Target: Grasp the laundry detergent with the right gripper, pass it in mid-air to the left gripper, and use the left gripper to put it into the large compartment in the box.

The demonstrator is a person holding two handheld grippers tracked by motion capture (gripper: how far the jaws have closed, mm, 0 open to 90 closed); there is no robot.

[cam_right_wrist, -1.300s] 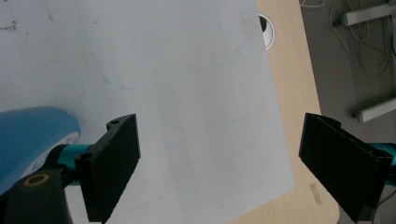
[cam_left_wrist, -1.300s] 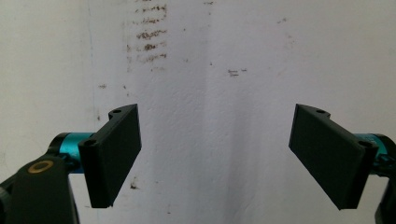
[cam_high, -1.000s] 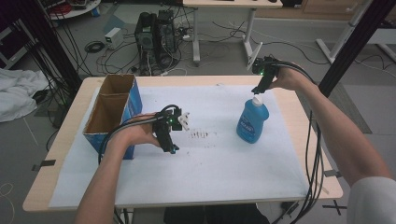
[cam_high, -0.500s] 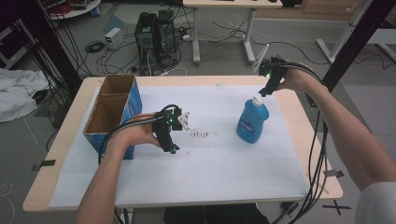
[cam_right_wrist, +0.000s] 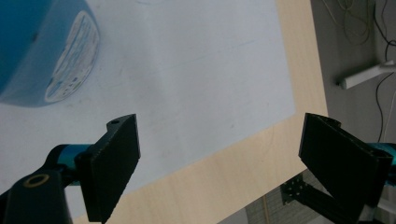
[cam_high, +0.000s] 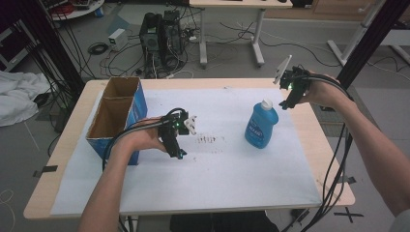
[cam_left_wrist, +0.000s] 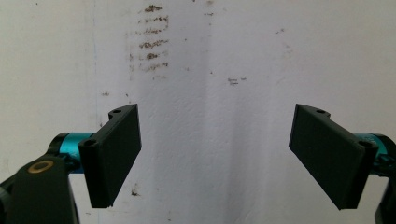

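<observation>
Hovering at about 1 o'clock over the table (cam_high: 67, 159), the right gripper (cam_high: 287, 102) has matte black flat rectangular jaws spread wide, nothing between them. In the right gripper view the jaws frame white sheet and bare wood edge, with the bottle (cam_right_wrist: 44, 49) at 10 o'clock, apart from them. In the high view the bottle (cam_high: 261, 124) stands upright near 2 o'clock of table centre: translucent blue plastic, flattened oval body, white cap, pale label with small print. It sits just below and left of the right gripper, not touching.

Left gripper (cam_high: 178, 153) is at about 9 o'clock of centre, tips down near the sheet, jaws wide apart and empty. The left gripper view shows two flat black pads on teal anodised metal stubs over the sheet (cam_left_wrist: 210, 93), which is white, matte and slightly wrinkled. Stain (cam_left_wrist: 149, 44) is a cluster of short brown smeared dashes at 11 o'clock there. In the high view the stain (cam_high: 207, 140) lies just right of the left gripper.

Box (cam_high: 116, 121) at 9 o'clock edge: open-top cardboard, long rectangular, brown inside, glossy blue outside, divider across it. Left hand (cam_high: 145, 140) is just beside its right wall. Tabletop is light wood with rounded corners. Black cables trail from both grippers.
</observation>
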